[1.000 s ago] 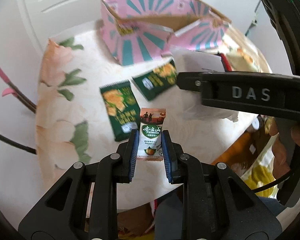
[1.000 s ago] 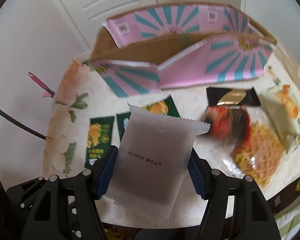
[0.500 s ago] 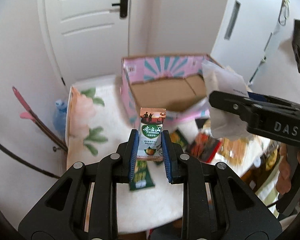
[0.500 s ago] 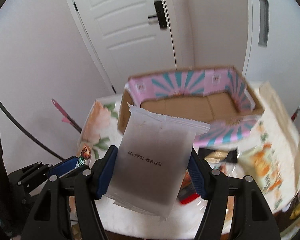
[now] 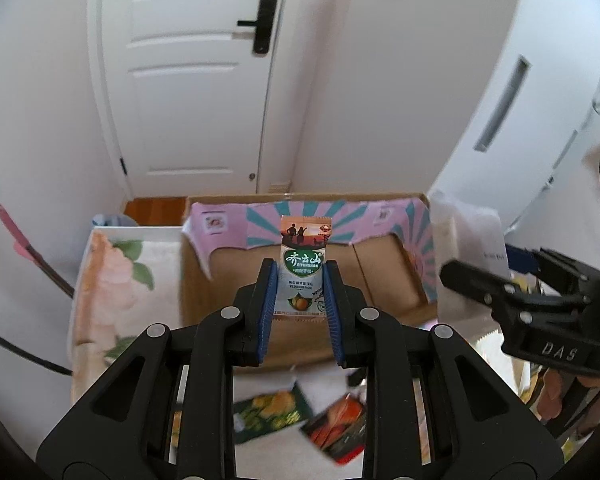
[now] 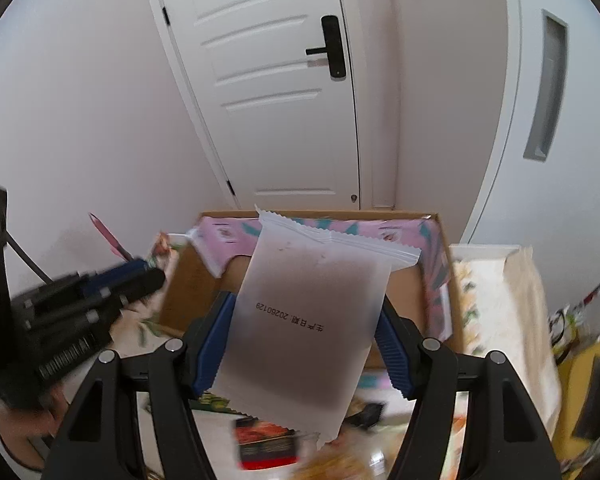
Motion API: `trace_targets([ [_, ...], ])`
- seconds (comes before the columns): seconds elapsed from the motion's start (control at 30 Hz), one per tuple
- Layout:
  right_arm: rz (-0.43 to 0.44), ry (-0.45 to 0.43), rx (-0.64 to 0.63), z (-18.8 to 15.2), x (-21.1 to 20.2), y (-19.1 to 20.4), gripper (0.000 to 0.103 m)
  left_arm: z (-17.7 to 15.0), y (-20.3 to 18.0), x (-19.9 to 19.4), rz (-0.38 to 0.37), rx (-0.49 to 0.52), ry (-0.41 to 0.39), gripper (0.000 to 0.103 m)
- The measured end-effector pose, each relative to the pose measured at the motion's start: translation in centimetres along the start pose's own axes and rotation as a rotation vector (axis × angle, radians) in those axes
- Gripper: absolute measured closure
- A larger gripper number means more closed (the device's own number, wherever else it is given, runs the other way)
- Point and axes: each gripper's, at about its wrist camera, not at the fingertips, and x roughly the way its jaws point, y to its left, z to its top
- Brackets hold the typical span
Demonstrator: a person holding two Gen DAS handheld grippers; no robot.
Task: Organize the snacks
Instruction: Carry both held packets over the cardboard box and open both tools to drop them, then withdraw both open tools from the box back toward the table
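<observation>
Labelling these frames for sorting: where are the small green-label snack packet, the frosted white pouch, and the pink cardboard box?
small snack packet [image 5: 303, 270], left wrist view, green label
frosted white pouch [image 6: 308, 320], right wrist view, printed back face
pink cardboard box [image 5: 228, 226], left wrist view, far wall

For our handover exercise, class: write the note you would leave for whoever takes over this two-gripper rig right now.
Left gripper: shut on a small snack sachet, held above the open pink box.
Right gripper: shut on a frosted white packet, also over the box.
Done: both picked up. The box floor in view looks bare.
Left: drop both in, then collect the green packet and red packet on the table.
</observation>
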Motion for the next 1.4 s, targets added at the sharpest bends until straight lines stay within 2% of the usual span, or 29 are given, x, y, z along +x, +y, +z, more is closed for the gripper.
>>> trace_targets([
  [0.27, 0.027, 0.099, -0.056, 1.4, 4.8, -4.2, 0.040, 1.0, -0.3, 7.2, 0.024, -0.076, 0.134, 0.082],
  [0.5, 0.040, 0.164, -0.055, 0.8, 8.2, -5.0, 0.040, 0.5, -0.1, 12.2, 0.071, -0.044, 0.248, 0.082],
  [0.7, 0.040, 0.205, -0.023, 0.4, 9.8, -5.2, 0.040, 0.9, -0.2, 13.3, 0.119, 0.009, 0.263, 0.081],
  [0.77, 0.036, 0.209, -0.021, 0.4, 9.9, -5.2, 0.040, 1.1, -0.4, 13.5, 0.149, 0.035, 0.277, 0.074],
  [0.8, 0.035, 0.210, -0.018, 0.4, 9.9, -5.2, 0.040, 1.1, -0.4, 13.5, 0.151, 0.044, 0.279, 0.053],
  [0.83, 0.032, 0.211, -0.017, 0.3, 10.0, -5.2, 0.040, 1.1, -0.3, 13.4, 0.147, 0.043, 0.273, 0.017],
  [0.87, 0.030, 0.211, -0.016, 0.3, 9.9, -5.2, 0.040, 1.1, -0.1, 13.0, 0.147, 0.037, 0.256, 0.004],
  [0.93, 0.027, 0.214, -0.013, 0.2, 9.8, -5.2, 0.040, 1.4, 0.6, 12.0, 0.132, 0.023, 0.208, 0.000],
  [1.23, 0.021, 0.235, -0.010, 0.3, 10.3, -5.3, 0.040, 1.8, 2.0, 7.2, 0.163, 0.016, 0.155, 0.000],
  [1.4, 0.049, 0.294, 0.025, 1.0, 12.4, -5.3, 0.040, 1.8, 2.3, 5.6, 0.167, 0.021, 0.136, 0.000],
])
